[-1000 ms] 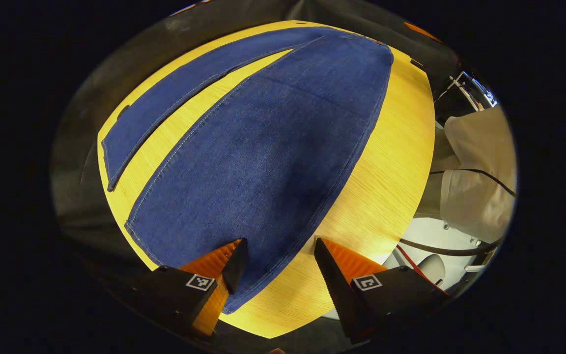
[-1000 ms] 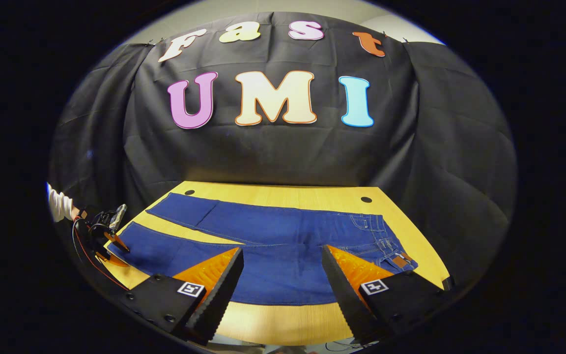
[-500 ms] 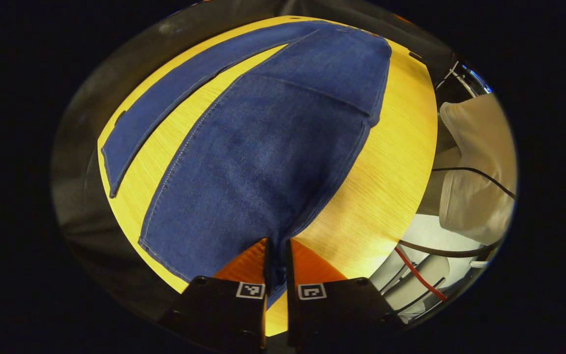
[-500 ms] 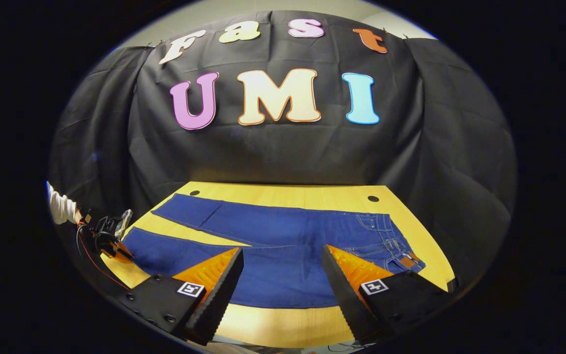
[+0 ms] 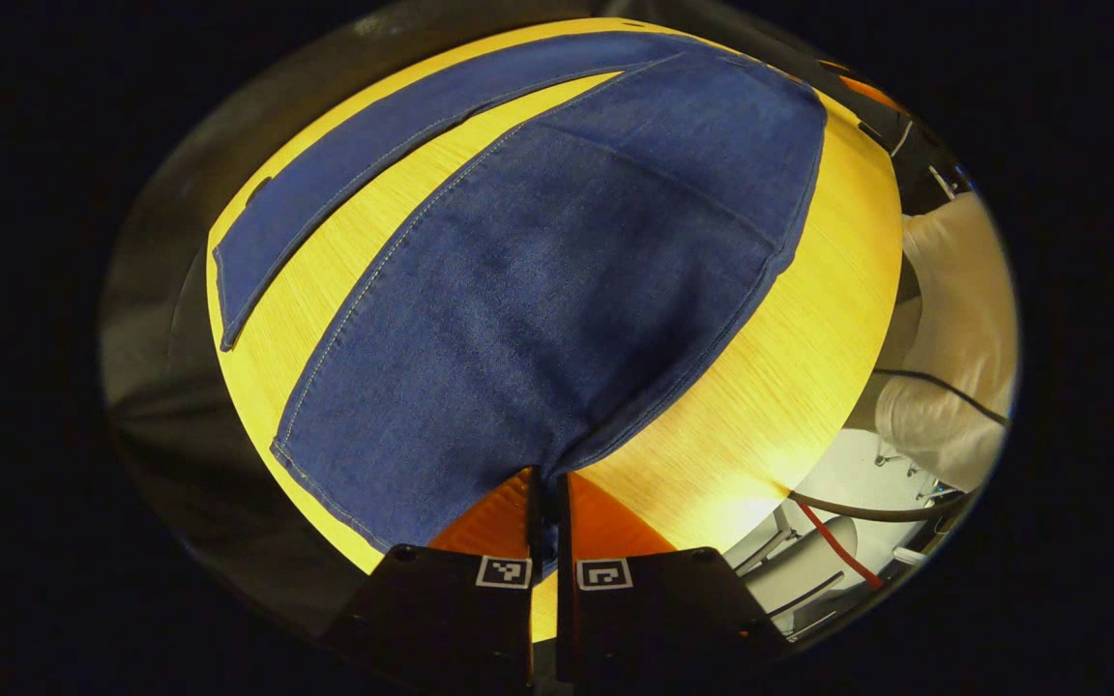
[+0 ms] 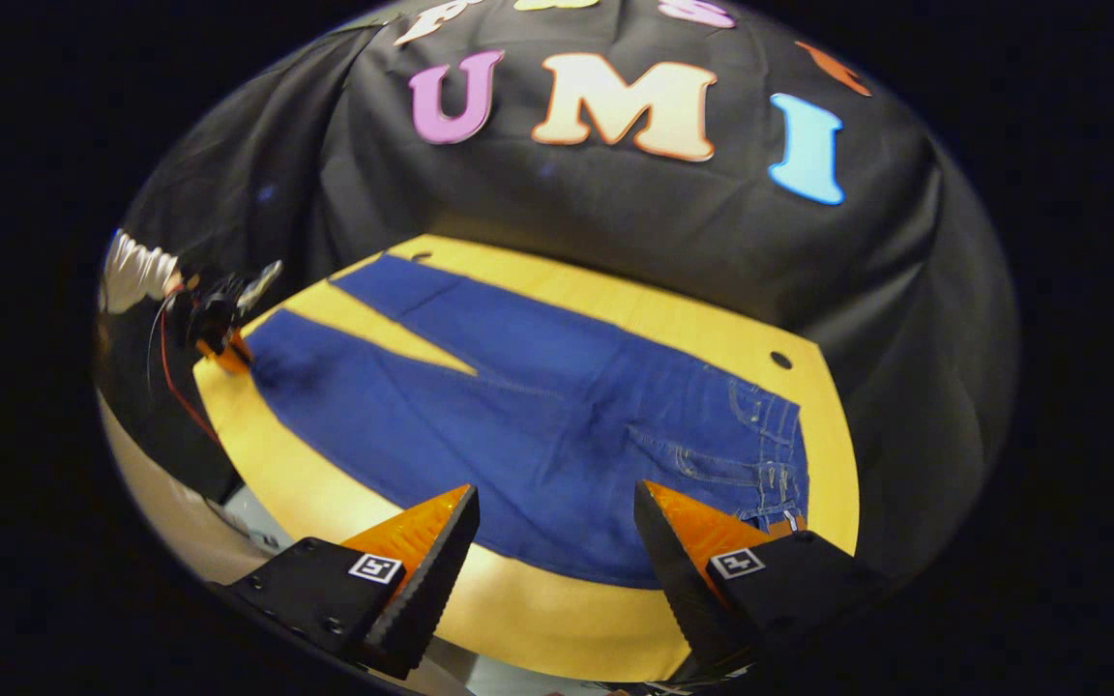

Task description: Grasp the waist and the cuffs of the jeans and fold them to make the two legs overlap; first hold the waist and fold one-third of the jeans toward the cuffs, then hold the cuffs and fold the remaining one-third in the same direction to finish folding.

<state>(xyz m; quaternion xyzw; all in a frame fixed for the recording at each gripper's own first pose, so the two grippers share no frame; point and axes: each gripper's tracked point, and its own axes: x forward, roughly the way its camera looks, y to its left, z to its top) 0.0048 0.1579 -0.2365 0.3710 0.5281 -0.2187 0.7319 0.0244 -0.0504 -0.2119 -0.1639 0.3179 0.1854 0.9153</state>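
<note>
Blue jeans [image 5: 557,290] lie flat on a yellow wooden table [image 5: 789,329], their two legs spread apart. My left gripper [image 5: 545,483] is shut on the corner of the near leg's cuff, which bunches up between the fingers. In the right gripper view the jeans [image 6: 518,416] stretch from the cuffs at the left to the waist [image 6: 770,454] at the right. My right gripper [image 6: 552,498] is open above the jeans' near edge, left of the waist, holding nothing. The left gripper [image 6: 219,319] shows far off at the near cuff.
A person's pale sleeve [image 5: 953,319] and cables [image 5: 837,551] lie off the table's right side in the left gripper view. The table [image 6: 538,609] has a small round hole [image 6: 780,360] near its far edge. Black cloth walls stand behind it.
My left gripper went from open around the near cuff's corner to shut on it. My right gripper stayed open while its view tipped down and swung over the jeans.
</note>
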